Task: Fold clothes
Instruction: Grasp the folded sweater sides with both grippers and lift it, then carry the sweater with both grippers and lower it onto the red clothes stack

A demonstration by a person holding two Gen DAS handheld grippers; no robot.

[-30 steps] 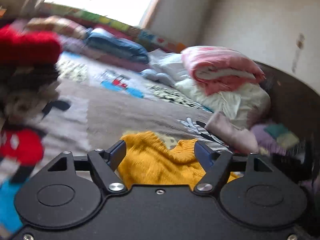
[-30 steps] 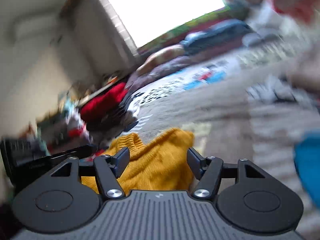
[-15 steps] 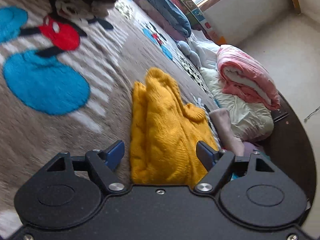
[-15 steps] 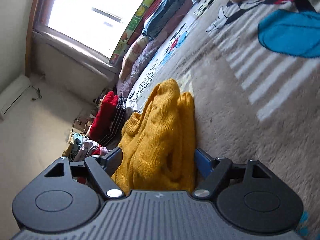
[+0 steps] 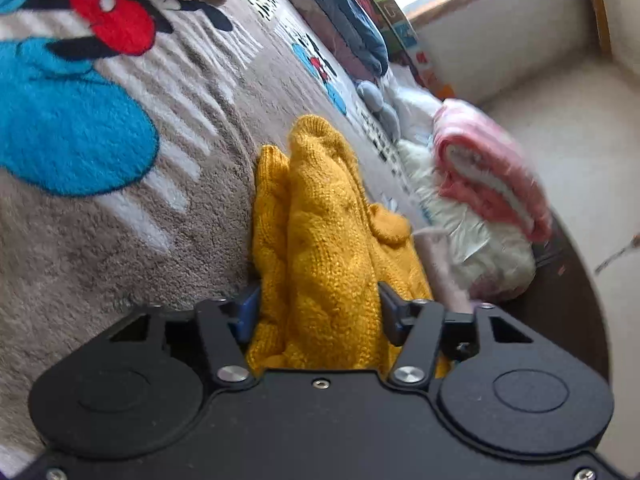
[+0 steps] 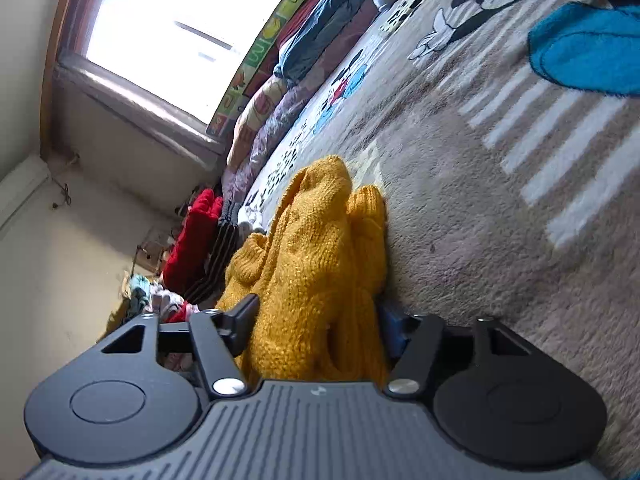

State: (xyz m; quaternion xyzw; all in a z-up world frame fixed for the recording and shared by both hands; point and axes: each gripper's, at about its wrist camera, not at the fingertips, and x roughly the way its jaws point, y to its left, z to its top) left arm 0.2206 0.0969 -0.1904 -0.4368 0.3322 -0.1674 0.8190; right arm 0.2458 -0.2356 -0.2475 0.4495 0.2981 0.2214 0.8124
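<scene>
Black plastic fingers with blue pads make up the left gripper (image 5: 318, 300), and they are clamped on a thick bunch of the mustard-yellow knitted sweater (image 5: 320, 248); the knit fills the whole gap between the pads and bulges past them. The right gripper (image 6: 316, 314), of the same black build with a ribbed grey housing, is likewise pressed onto the sweater (image 6: 316, 256), one finger against each side of the folded wool.

Beyond both sets of fingers the sweater lies bunched in long folds on the grey plush bed blanket with white stripes and blue and red cartoon figures (image 5: 132, 216). In the left wrist view its cuff points away toward the far end of the bed, and a rounded yellow fold sticks out on the right side. In the right wrist view the garment rests against the blanket (image 6: 500, 240) along its right edge.

Farther out in the left wrist view, a rolled pink and white blanket (image 5: 488, 172) sits on top of a white pillow (image 5: 476, 244) near the wall. In the right wrist view, a stack of red and dark striped folded clothes (image 6: 200, 244) lies just past the sweater, and a dark blue bundle (image 6: 320, 28) rests below the bright window (image 6: 180, 28).
</scene>
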